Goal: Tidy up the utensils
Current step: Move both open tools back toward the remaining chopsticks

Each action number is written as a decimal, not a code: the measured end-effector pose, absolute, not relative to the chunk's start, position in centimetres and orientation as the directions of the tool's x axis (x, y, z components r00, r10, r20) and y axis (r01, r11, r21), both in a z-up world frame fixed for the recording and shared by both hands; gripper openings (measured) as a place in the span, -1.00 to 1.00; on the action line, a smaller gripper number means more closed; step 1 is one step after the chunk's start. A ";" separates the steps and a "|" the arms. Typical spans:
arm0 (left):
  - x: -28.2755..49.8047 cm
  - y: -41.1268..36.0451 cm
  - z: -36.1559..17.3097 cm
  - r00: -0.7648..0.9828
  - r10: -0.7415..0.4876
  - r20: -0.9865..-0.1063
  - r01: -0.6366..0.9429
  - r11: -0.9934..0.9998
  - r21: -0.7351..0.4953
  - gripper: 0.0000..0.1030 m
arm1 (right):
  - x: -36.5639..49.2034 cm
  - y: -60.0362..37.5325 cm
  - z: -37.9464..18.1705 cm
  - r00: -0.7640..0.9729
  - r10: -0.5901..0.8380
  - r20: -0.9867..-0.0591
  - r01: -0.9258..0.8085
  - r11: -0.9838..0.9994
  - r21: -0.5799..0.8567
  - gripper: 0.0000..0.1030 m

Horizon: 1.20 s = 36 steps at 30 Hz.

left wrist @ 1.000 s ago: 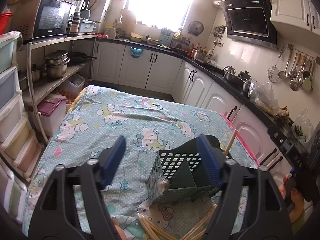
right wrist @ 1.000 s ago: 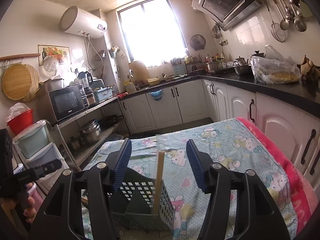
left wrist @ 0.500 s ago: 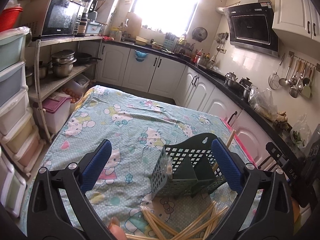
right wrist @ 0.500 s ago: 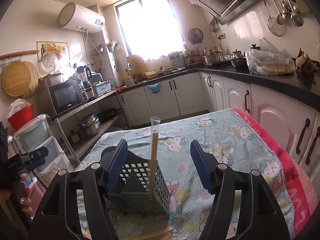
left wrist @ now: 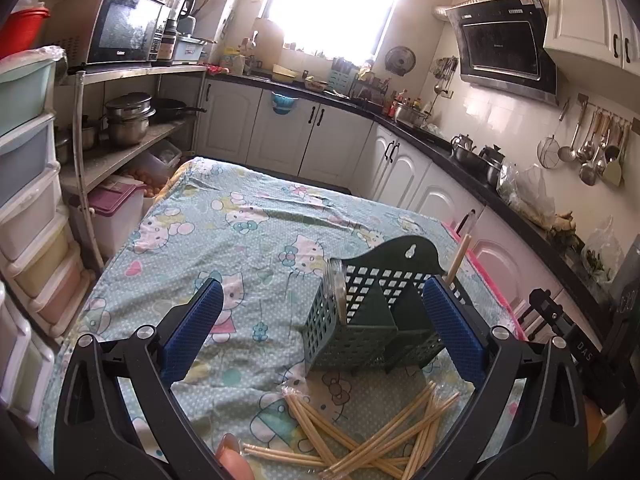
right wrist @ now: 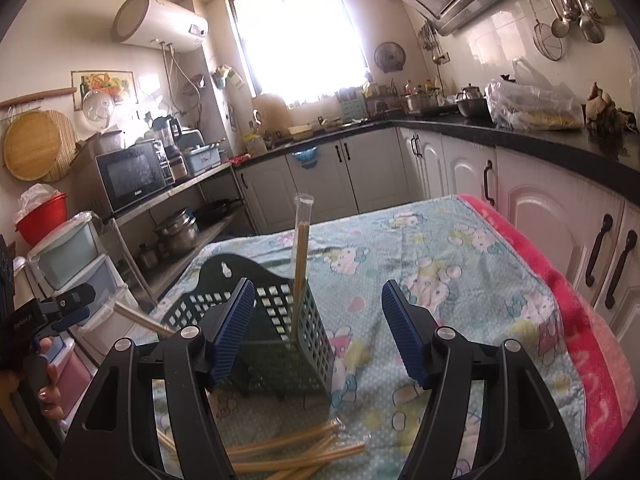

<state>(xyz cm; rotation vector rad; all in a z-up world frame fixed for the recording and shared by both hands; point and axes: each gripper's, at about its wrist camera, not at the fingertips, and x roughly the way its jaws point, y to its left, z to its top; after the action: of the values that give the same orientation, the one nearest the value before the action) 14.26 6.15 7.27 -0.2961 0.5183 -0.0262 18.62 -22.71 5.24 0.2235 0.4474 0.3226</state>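
Your dark green perforated plastic utensil caddy point(left wrist: 372, 320) stands on the cartoon-print tablecloth point(left wrist: 248, 232), one pair of sleeved wooden chopsticks point(right wrist: 301, 256) already upright in its corner compartment. Just in front of the caddy, the loose pile of pale wooden chopsticks point(left wrist: 360, 436) is yet to be sorted (most of the job, I'd judge). Your left gripper point(left wrist: 320, 332) is spread wide and empty; your right gripper point(right wrist: 318, 336) is likewise released. The pile's near end is cut off.

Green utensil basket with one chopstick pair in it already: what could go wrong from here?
1. The loose chopsticks lie crossed in a heap, so a grab may drag several.
2. The green basket looks light; a nudge from the right tool could tip it.
3. The wrapped pair stands tall and could topple.
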 end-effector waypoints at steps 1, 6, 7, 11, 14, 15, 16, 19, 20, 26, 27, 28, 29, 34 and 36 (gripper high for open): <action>14.2 6.0 7.1 0.868 -0.099 -0.487 -0.050 0.958 -0.284 0.79 | 18.5 -22.7 5.1 0.850 0.353 -0.391 -0.255 0.925 0.280 0.24; 14.0 5.8 6.4 0.860 -0.099 -0.500 -0.053 0.958 -0.281 0.79 | 18.0 -22.6 4.0 0.833 0.359 -0.422 -0.260 0.926 0.275 0.26; 13.9 5.7 6.2 0.858 -0.098 -0.504 -0.054 0.959 -0.279 0.79 | 18.0 -22.6 3.8 0.830 0.360 -0.427 -0.261 0.926 0.274 0.26; 13.9 5.5 5.5 0.850 -0.093 -0.519 -0.059 0.961 -0.269 0.79 | 17.7 -22.3 2.8 0.813 0.360 -0.458 -0.266 0.929 0.259 0.27; 13.8 5.4 4.9 0.842 -0.093 -0.532 -0.062 0.962 -0.267 0.79 | 17.6 -22.2 2.1 0.797 0.367 -0.479 -0.271 0.927 0.259 0.27; 13.8 5.3 4.7 0.839 -0.093 -0.537 -0.063 0.962 -0.266 0.79 | 17.5 -22.2 1.8 0.792 0.368 -0.488 -0.272 0.927 0.257 0.27; 13.8 5.3 4.5 0.835 -0.095 -0.542 -0.064 0.962 -0.266 0.79 | 17.5 -22.1 1.6 0.788 0.369 -0.492 -0.274 0.927 0.256 0.27; 13.8 5.1 4.0 0.828 -0.095 -0.552 -0.065 0.962 -0.264 0.79 | 17.2 -21.9 0.8 0.773 0.373 -0.513 -0.279 0.926 0.253 0.28; 13.8 5.1 3.9 0.827 -0.096 -0.555 -0.065 0.963 -0.263 0.79 | 17.2 -21.8 0.7 0.770 0.373 -0.518 -0.279 0.926 0.253 0.28; 13.7 4.9 3.1 0.815 -0.098 -0.572 -0.067 0.963 -0.262 0.79 | 16.8 -21.6 -0.4 0.750 0.376 -0.545 -0.281 0.926 0.253 0.28; 13.7 4.9 3.0 0.813 -0.098 -0.574 -0.068 0.963 -0.261 0.79 | 16.8 -21.6 -0.6 0.746 0.376 -0.549 -0.281 0.926 0.252 0.28; 13.7 4.9 2.8 0.811 -0.099 -0.577 -0.068 0.963 -0.261 0.79 | 16.7 -21.6 -0.8 0.742 0.377 -0.554 -0.282 0.926 0.252 0.28; 13.7 4.8 2.7 0.809 -0.099 -0.579 -0.068 0.963 -0.261 0.79 | 16.6 -21.5 -1.0 0.739 0.377 -0.558 -0.282 0.926 0.252 0.28; 13.8 4.8 1.8 0.795 -0.119 -0.595 -0.062 0.959 -0.275 0.79 | 16.6 -21.5 -1.9 0.717 0.377 -0.586 -0.276 0.926 0.258 0.28; 13.8 4.8 1.2 0.783 -0.128 -0.608 -0.064 0.957 -0.283 0.79 | 16.7 -21.4 -2.3 0.706 0.379 -0.598 -0.272 0.925 0.266 0.28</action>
<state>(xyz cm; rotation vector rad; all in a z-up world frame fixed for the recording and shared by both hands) 13.83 4.85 1.23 -0.2974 0.6726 -0.0351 16.68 -21.43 -2.33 0.1624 0.6992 0.3636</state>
